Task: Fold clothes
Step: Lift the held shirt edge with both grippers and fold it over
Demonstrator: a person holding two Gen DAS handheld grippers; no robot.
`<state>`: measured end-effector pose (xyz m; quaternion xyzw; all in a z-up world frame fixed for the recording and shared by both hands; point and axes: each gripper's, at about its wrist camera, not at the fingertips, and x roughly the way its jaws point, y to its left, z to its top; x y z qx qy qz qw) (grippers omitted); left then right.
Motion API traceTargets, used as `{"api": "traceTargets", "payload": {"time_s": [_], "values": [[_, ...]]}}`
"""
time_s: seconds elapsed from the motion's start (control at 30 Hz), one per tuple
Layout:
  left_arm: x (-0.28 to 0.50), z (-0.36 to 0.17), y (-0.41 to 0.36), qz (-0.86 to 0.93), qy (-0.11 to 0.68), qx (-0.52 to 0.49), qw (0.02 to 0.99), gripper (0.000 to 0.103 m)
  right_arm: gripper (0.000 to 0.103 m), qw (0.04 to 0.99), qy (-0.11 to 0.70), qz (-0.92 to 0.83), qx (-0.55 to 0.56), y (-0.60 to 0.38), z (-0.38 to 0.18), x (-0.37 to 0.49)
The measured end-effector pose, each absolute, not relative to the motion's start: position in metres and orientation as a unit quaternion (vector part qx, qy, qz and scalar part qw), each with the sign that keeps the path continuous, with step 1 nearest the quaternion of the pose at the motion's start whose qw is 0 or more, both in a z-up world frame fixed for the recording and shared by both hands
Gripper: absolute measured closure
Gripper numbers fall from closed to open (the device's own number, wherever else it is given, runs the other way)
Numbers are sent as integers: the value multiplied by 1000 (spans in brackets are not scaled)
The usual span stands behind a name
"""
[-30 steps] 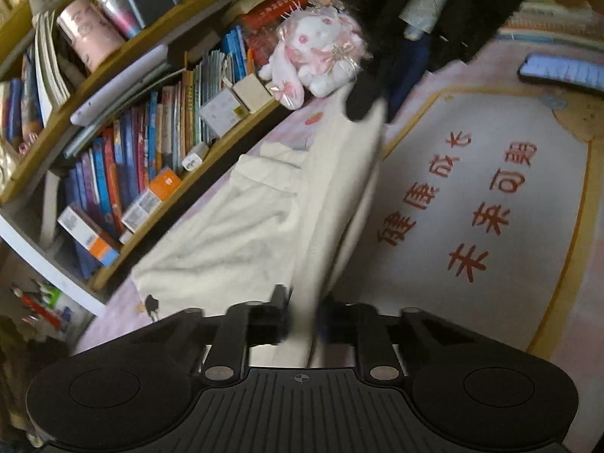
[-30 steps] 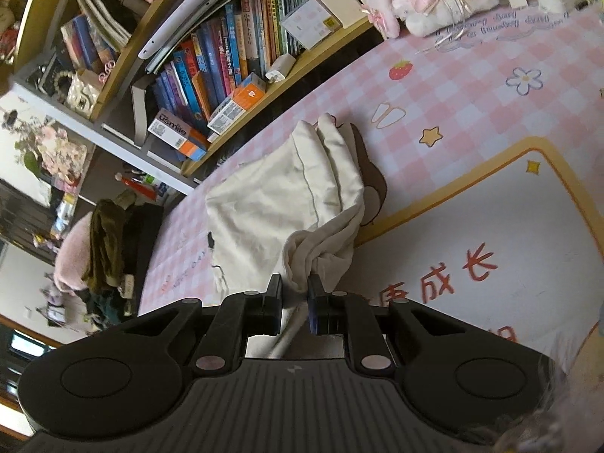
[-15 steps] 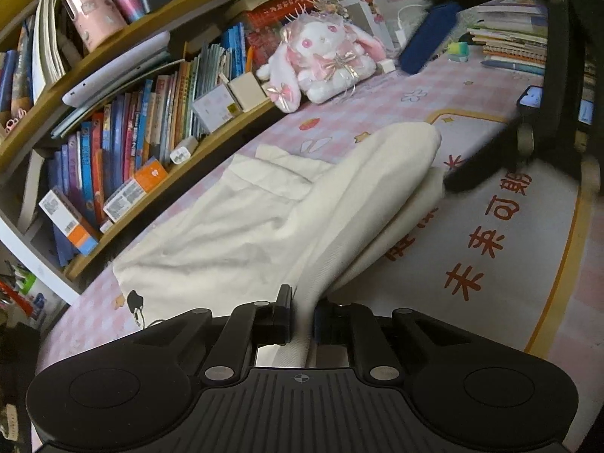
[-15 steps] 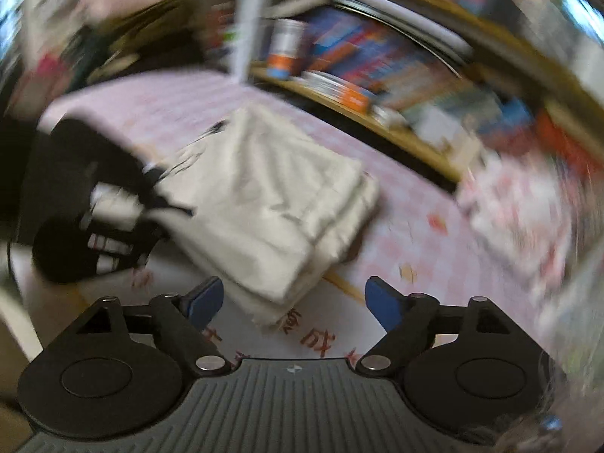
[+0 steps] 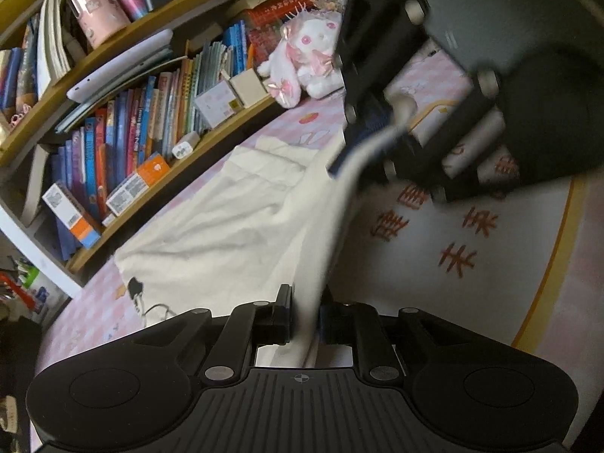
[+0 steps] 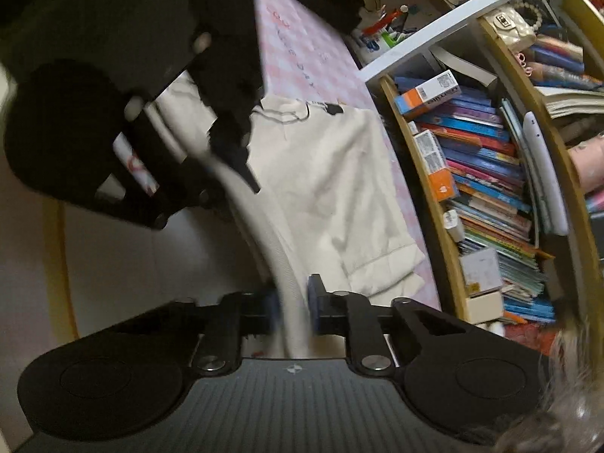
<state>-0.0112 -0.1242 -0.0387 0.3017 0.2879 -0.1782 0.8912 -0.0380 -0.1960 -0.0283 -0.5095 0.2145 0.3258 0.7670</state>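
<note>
Cloth (image 5: 226,234) stretches taut between left gripper (image 5: 305,313) and right gripper (image 6: 292,307), both clamped on its edge.

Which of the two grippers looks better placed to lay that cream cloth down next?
Neither clearly: the left hand-held gripper and right hand-held gripper each pinch an end of the cream cloth, so probably both together.

Cream garment (image 5: 226,234): raised edge motion-blurred in both wrist views; near end hidden behind left gripper (image 5: 305,315) body. Right gripper (image 6: 292,305): pinch contact smeared, fabric edge indistinct. Plush rabbit (image 5: 309,60) partly covered by opposite gripper. Mat lettering (image 5: 458,256) blurred, partly occluded. Book spines (image 6: 483,173) too small to read
</note>
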Motion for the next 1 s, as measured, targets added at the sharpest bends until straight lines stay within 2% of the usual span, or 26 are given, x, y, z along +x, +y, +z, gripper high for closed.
{"api": "traceTargets", "payload": {"time_s": [0.5,0.73,1.0], "values": [[-18,-56,-93,-124,287,388,867,86,95,777,213,319,-498,-199,-11,-30],[-24,-65,-90,-116,279,427,852,81,95,775,219,316,-501,-202,-21,-39],[-31,-64,-90,-119,270,431,852,81,95,784,226,305,-491,-205,-20,-40]]}}
